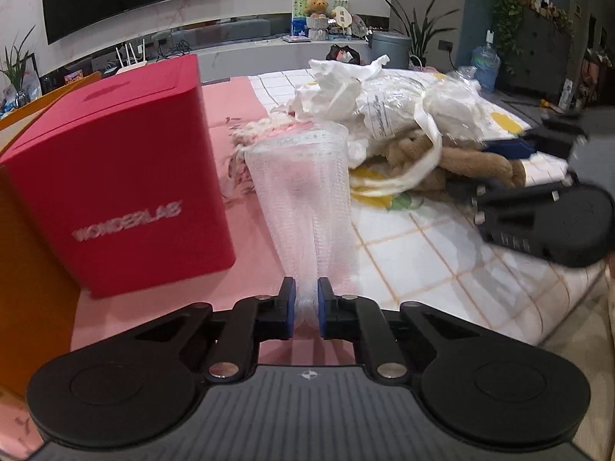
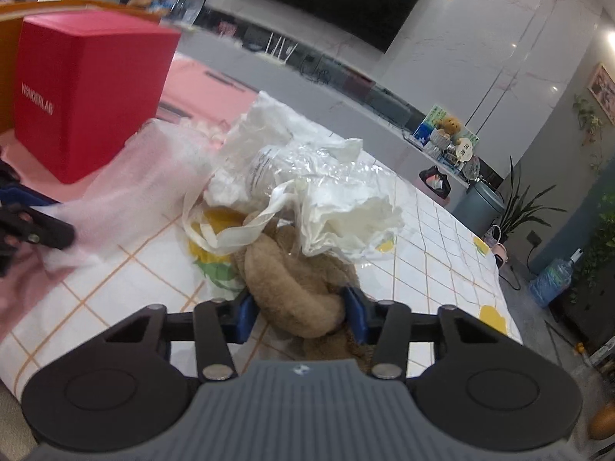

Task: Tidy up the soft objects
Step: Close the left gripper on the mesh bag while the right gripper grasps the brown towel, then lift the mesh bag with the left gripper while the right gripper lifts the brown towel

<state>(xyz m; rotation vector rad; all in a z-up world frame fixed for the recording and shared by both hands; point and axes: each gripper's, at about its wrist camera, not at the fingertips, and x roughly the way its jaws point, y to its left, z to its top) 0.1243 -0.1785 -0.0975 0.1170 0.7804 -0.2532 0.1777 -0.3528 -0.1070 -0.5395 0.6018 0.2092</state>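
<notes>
My left gripper (image 1: pixel 306 303) is shut on a white foam net sleeve (image 1: pixel 303 199) and holds it up above the pink cloth; the sleeve also shows blurred in the right wrist view (image 2: pixel 127 196). My right gripper (image 2: pixel 300 313) is open, with its blue pads on either side of a brown plush toy (image 2: pixel 296 288). The plush (image 1: pixel 472 161) lies at the near edge of a pile of white plastic bags (image 2: pixel 346 207) and a white cloth bag with handles (image 2: pixel 230 230). The right gripper (image 1: pixel 546 211) shows at the right of the left wrist view.
A red box marked WONDERLAB (image 1: pixel 115 176) stands on the pink cloth (image 1: pixel 250 238) left of the pile, with an orange panel (image 1: pixel 23 269) beside it. A white checked cloth (image 2: pixel 442 269) covers the rest of the surface. A TV wall and plants lie beyond.
</notes>
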